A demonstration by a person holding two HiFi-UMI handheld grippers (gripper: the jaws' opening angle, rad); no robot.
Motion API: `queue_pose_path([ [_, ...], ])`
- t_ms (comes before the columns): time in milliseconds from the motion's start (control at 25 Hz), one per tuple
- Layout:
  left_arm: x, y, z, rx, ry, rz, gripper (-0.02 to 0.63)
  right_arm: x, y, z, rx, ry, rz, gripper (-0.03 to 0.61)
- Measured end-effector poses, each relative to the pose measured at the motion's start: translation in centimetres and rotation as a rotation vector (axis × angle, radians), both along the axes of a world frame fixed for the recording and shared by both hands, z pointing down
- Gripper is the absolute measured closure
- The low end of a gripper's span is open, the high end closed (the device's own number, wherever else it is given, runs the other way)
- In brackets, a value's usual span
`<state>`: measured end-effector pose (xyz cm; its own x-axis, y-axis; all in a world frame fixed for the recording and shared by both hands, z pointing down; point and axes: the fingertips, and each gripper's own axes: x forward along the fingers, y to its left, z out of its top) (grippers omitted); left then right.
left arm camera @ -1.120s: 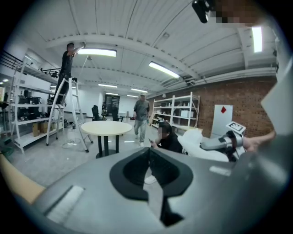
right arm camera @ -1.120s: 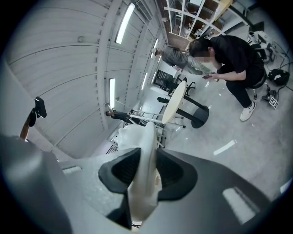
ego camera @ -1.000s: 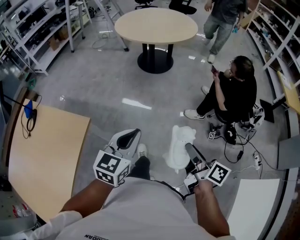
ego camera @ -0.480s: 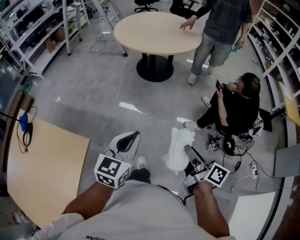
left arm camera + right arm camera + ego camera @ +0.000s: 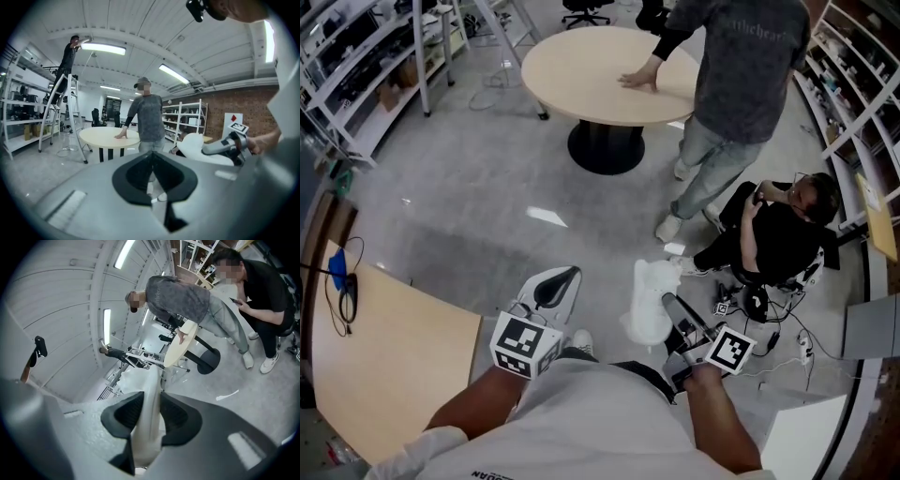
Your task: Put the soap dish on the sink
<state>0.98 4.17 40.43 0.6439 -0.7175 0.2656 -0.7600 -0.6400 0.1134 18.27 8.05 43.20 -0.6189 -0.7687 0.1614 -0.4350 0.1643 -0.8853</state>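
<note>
The white soap dish [image 5: 651, 298] hangs over the grey floor in front of me, and my right gripper [image 5: 668, 304] is shut on its edge. In the right gripper view the dish [image 5: 146, 420] is pinched between the two dark pads of that gripper [image 5: 152, 401]. My left gripper [image 5: 557, 283] is held out beside it at the left, shut with nothing in it; its pad tips meet in the left gripper view [image 5: 151, 155]. That view also catches the dish [image 5: 194, 147] at the right. No sink is in view.
A round beige table [image 5: 591, 66] stands ahead, and a person [image 5: 741, 84] leans a hand on it. Another person [image 5: 778, 234] sits low at the right among floor cables [image 5: 769, 323]. A wooden desk [image 5: 384, 375] is at my left, shelving [image 5: 356, 66] beyond it.
Both grippers and the view have travelled forward across the floor, the dish still gripped. The standing person has walked up to the round table and now stands nearer.
</note>
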Motion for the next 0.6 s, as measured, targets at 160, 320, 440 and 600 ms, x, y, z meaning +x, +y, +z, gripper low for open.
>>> queue_pose_path([
  [160, -0.3, -1.4, 0.1, -0.004, -0.002, 0.001, 0.606, -0.8, -1.6, -0.2, 0.008, -0.007, -0.009, 0.466],
  [320, -0.3, -2.2, 0.1, -0.008, -0.005, -0.002, 0.606, -0.8, -3.1, -0.5, 0.016, -0.003, -0.016, 0.466],
  [440, -0.5, -2.5, 0.4, -0.014, -0.010, -0.014, 0.606, -0.5, -4.0, -0.2, 0.020, -0.001, -0.016, 0.466],
  [600, -1.0, -3.2, 0.3, -0.012, -0.013, -0.027, 0.606, -0.9, -5.5, -0.2, 0.023, 0.000, -0.031, 0.466],
])
